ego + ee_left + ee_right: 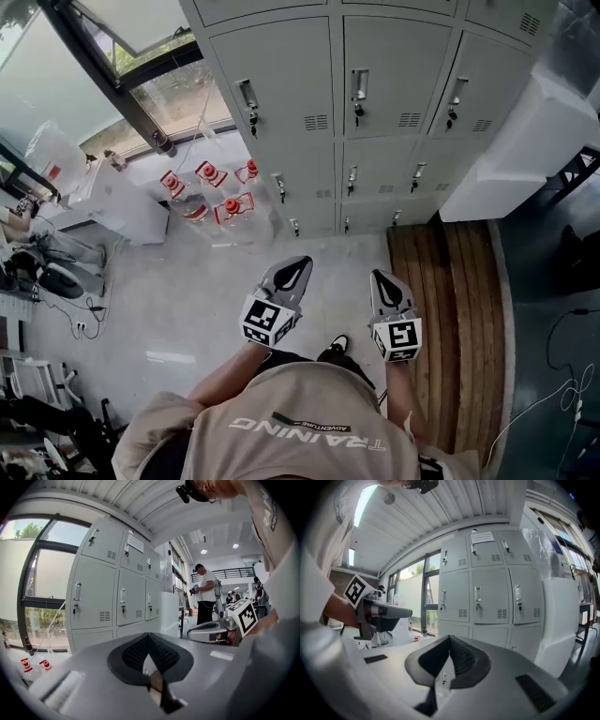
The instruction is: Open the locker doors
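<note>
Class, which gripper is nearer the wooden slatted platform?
Right. The right gripper shows at the platform's left edge; the left gripper is farther left, clear of it.

"TRAINING" and "ADVENTURE" on shirt (309, 405)

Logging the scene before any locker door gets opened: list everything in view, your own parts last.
Lockers: one bank, grey, straight ahead, doors shut.
Water jugs: several, clear with red labels, floor left of lockers.
Window: one, dark-framed, left of lockers.
Wrapped unit: one, white, right of lockers.
Wooden decking: one, brown, floor at right.
Bystander: one, white shirt, far background.
Left tool: one, grey, shut, empty.
Right tool: one, grey, shut, empty.
</note>
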Demonstrator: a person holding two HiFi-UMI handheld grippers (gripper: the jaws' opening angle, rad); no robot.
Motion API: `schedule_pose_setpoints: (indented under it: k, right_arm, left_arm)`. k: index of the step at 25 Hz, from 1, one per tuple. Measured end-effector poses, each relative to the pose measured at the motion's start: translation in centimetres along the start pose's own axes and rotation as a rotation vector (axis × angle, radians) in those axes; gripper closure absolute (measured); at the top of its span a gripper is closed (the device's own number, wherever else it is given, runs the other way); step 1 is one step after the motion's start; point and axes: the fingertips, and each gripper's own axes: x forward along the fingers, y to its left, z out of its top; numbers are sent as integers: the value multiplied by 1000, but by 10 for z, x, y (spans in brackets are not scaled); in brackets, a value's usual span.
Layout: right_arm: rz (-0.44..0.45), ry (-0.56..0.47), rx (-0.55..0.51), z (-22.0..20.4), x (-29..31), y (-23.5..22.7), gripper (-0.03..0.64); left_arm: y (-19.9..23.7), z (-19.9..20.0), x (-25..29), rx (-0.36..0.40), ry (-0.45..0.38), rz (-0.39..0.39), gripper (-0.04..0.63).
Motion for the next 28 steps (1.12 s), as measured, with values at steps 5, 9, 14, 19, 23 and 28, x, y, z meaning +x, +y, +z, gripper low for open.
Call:
schedule_pose_setpoints:
  k: [5,9,14,19,23,28]
  right_arm:
    - [49,7,27,0,29,-20,606]
    - [74,38,45,-12,50,-28,606]
    - [81,61,34,-12,85,-31,606]
    - [43,84,33,2,122,-43,606]
    - [14,82,31,18,160,-53,606]
    - [-27,111,43,10,204,-59,606]
  left_arm:
    - [19,-5,23,-35,35,42,589]
    - [35,-5,43,-36,32,54,589]
    - [69,-9,67,-52,20,48,589]
    - [110,-9,106,-60,8,12,589]
    - [143,2,126,-46,-14,-28,589]
    - [187,-11,140,-57,-4,-50,589]
